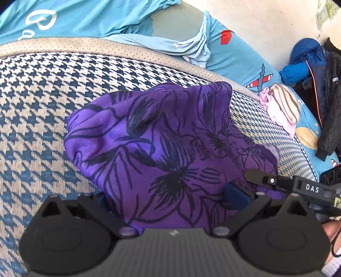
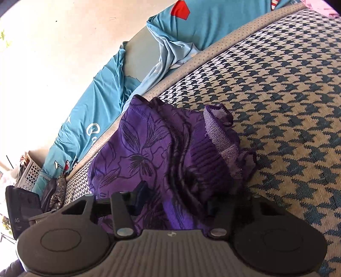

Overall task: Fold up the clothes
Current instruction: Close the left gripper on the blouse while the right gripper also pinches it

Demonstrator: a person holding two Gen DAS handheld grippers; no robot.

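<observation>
My left gripper and right gripper each stood with fingers apart around the bunched purple floral garment, which lay on the houndstooth cushion.

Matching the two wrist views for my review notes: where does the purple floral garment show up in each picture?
Left wrist view: the purple floral garment fills the centre, running down between the jaws, on the houndstooth cover.
Right wrist view: it sits centre-left, its lace trim on the right side, lower part between the jaws.
Shared landmark: the turquoise printed sheet with the red patch, beyond the cover's edge.
</observation>
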